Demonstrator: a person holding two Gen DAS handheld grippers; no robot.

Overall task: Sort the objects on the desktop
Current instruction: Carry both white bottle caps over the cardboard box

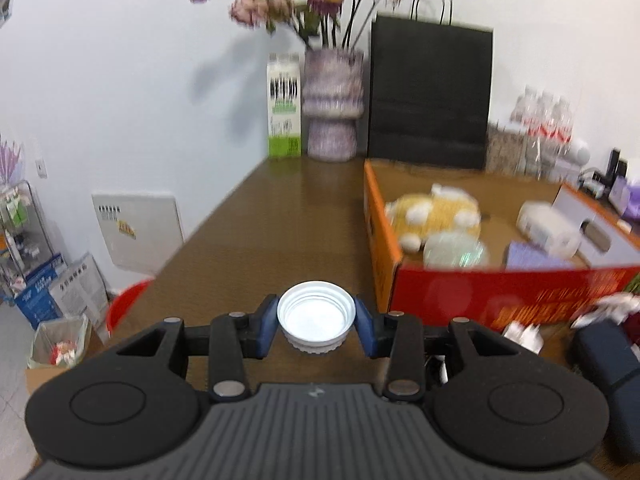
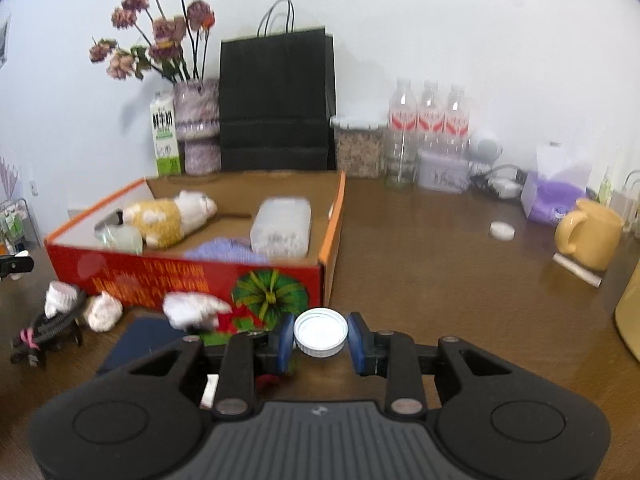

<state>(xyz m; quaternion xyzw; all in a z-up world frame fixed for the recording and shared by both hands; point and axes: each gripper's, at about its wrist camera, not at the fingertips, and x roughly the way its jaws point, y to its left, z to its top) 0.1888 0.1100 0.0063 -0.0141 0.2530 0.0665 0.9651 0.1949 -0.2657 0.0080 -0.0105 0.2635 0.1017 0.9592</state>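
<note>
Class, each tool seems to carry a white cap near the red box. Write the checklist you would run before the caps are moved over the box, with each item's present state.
1. Left tool grips its white cap on both sides: ok.
2. Right tool grips its white cap: cannot tell; a gap shows on its right.
3. Red box is open on top: ok.
4. Free floor space in the box: cannot tell; plush toy and plastic container fill much of it.
5. Another loose cap remains on the table: not ok.

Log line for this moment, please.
left tool: shut on white cap | right tool: shut on second white cap | red box: open, part-filled
</note>
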